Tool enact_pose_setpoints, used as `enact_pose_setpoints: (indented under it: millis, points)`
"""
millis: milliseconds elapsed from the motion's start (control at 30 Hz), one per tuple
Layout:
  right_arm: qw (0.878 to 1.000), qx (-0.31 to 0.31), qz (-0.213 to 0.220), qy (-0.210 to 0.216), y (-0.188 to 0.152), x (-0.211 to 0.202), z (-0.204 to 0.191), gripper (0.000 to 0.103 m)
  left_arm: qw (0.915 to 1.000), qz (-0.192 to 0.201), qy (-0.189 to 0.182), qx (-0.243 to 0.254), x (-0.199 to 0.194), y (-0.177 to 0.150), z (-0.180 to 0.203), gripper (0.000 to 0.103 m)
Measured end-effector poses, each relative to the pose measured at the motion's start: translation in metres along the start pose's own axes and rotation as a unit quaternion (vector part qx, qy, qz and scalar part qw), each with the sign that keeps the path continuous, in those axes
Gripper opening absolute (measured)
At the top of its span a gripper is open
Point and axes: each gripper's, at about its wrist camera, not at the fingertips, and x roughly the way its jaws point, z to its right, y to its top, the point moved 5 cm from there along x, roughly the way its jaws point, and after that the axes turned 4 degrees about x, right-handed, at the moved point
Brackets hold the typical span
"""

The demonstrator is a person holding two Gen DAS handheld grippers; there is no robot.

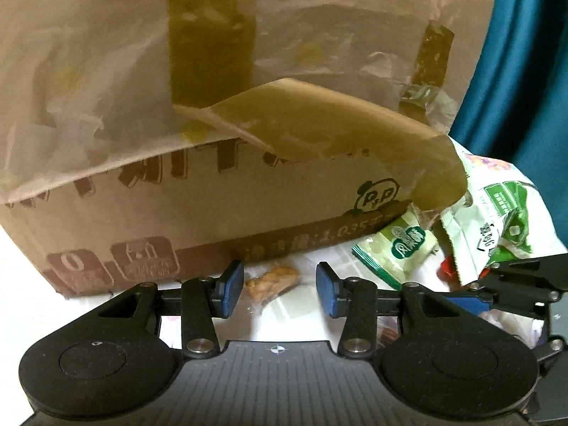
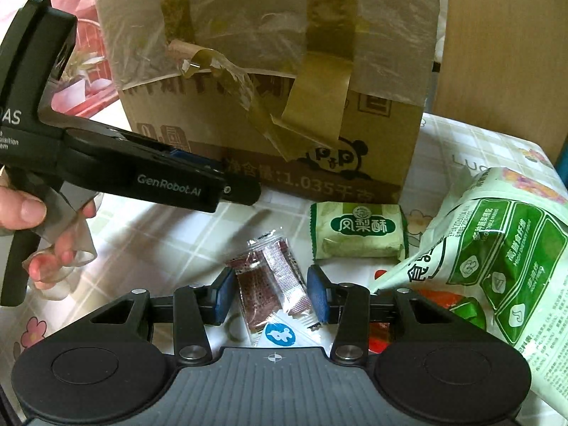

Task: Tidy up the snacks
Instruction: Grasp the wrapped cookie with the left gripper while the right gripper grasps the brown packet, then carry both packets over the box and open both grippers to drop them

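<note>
The right gripper (image 2: 271,294), jaws partly open and not pinching, straddles a thin, crinkly clear-plastic packet of brown snack (image 2: 261,284), light and slippery, best held mid-body.

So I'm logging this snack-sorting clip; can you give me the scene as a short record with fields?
surface: table with a floral checked cloth
container: taped cardboard box, standing at the back
near box: green pastry packet, lying flat
right side: large green snack bag
right tool: jaws open around a clear-wrapped brown snack bar, pads not pressing
left tool: jaws open, over a small orange-brown snack
</note>
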Motion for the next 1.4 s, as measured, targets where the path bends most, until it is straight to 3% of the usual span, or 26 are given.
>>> enact_pose_setpoints:
  millis: [200,533,600,633,667,867,967,1167,1400]
  points:
    - [1.000,-0.003,0.002,-0.001,-0.001,-0.001,-0.001,0.041,0.9986,-0.027,-0.042,0.017,-0.010,-0.019,0.012,0.047]
    - [1.000,0.000,0.002,-0.002,-0.001,-0.001,-0.001,0.042,0.9998,-0.009,-0.017,0.000,-0.002,-0.004,0.008,0.047]
    - [1.000,0.001,0.002,-0.002,-0.001,-0.001,-0.001,0.042,0.9998,-0.018,-0.013,0.002,0.008,-0.003,0.008,0.038]
    - [1.000,0.001,0.002,-0.002,0.000,-0.001,0.000,0.042,0.9996,-0.025,-0.012,0.004,0.011,-0.006,0.009,0.024]
    - [1.000,0.002,0.002,-0.001,0.000,-0.001,0.000,0.042,0.9997,-0.021,-0.002,0.010,0.011,-0.006,0.009,0.019]
    - [1.000,-0.001,0.005,-0.006,-0.002,-0.001,-0.002,0.042,0.9998,-0.018,0.002,0.010,-0.003,-0.027,0.007,0.018]
    - [1.000,-0.005,0.005,-0.009,-0.002,0.000,-0.004,0.042,0.9998,-0.010,0.008,-0.018,-0.020,-0.045,0.003,0.018]
    - [1.000,0.005,-0.001,0.005,0.003,0.000,-0.009,0.039,0.9981,0.013,0.026,-0.054,-0.038,-0.051,0.000,0.018]
    - [1.000,-0.010,0.024,0.008,0.012,-0.015,-0.025,0.038,0.9945,0.054,0.039,-0.081,-0.085,-0.042,-0.008,0.018]
